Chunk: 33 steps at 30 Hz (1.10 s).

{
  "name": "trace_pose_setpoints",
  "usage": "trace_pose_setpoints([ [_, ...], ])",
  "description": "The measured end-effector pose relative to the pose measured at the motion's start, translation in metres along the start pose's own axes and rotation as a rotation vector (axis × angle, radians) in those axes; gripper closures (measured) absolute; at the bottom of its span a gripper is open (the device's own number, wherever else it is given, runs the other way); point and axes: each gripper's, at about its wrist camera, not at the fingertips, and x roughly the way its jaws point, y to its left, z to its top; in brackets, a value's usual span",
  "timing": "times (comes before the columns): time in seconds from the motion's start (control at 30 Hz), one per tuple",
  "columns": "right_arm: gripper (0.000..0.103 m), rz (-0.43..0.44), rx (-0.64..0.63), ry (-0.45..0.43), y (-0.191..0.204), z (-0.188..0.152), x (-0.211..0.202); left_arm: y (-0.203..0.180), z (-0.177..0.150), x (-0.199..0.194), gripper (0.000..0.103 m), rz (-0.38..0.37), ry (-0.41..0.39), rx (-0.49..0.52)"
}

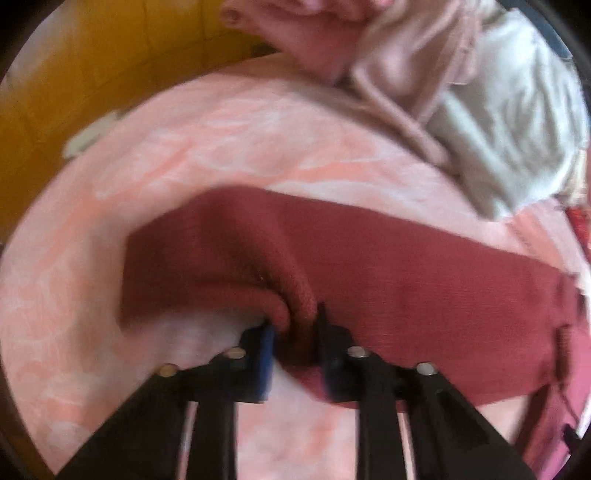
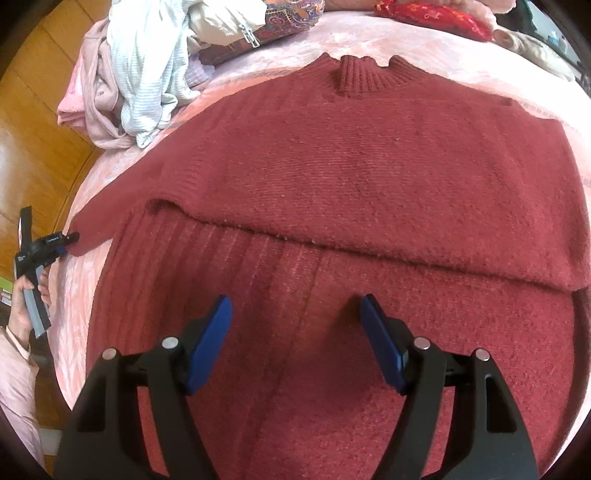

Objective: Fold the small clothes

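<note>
A dark red knitted sweater [image 2: 351, 166] lies flat on a pink bedspread [image 2: 74, 295], collar at the far side, with its lower part folded up over the body. Its left sleeve [image 1: 369, 251] stretches out to the left. My left gripper [image 1: 295, 332] is shut on the cuff of that sleeve; it also shows in the right wrist view [image 2: 68, 240] at the sleeve's end. My right gripper [image 2: 295, 314] is open and empty, hovering over the sweater's ribbed lower part.
A pile of other clothes [image 2: 140, 74], white, pink and patterned, lies at the bed's far left; it also shows in the left wrist view [image 1: 480, 110]. A red patterned cloth [image 2: 436, 16] lies at the far side. Wooden floor [image 2: 37, 147] is left of the bed.
</note>
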Motion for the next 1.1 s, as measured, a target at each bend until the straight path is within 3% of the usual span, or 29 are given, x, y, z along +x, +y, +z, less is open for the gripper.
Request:
trace_pose_setpoints([
  [0.27,0.031,-0.009,0.023,-0.025,-0.022,-0.006,-0.015,-0.069,-0.007,-0.037,0.088,-0.161,-0.135,0.092],
  [0.47,0.031,-0.012,0.038,-0.037,-0.037,-0.01,-0.021,-0.133,-0.029,-0.057,0.088,-0.263,-0.167,0.189],
  [0.83,0.031,-0.013,0.046,-0.059,-0.063,-0.015,-0.038,-0.253,-0.08,-0.082,0.088,-0.47,-0.169,0.35],
  [1.1,0.031,-0.01,0.065,-0.077,-0.082,-0.018,-0.053,-0.324,-0.124,-0.07,0.088,-0.543,-0.106,0.421],
])
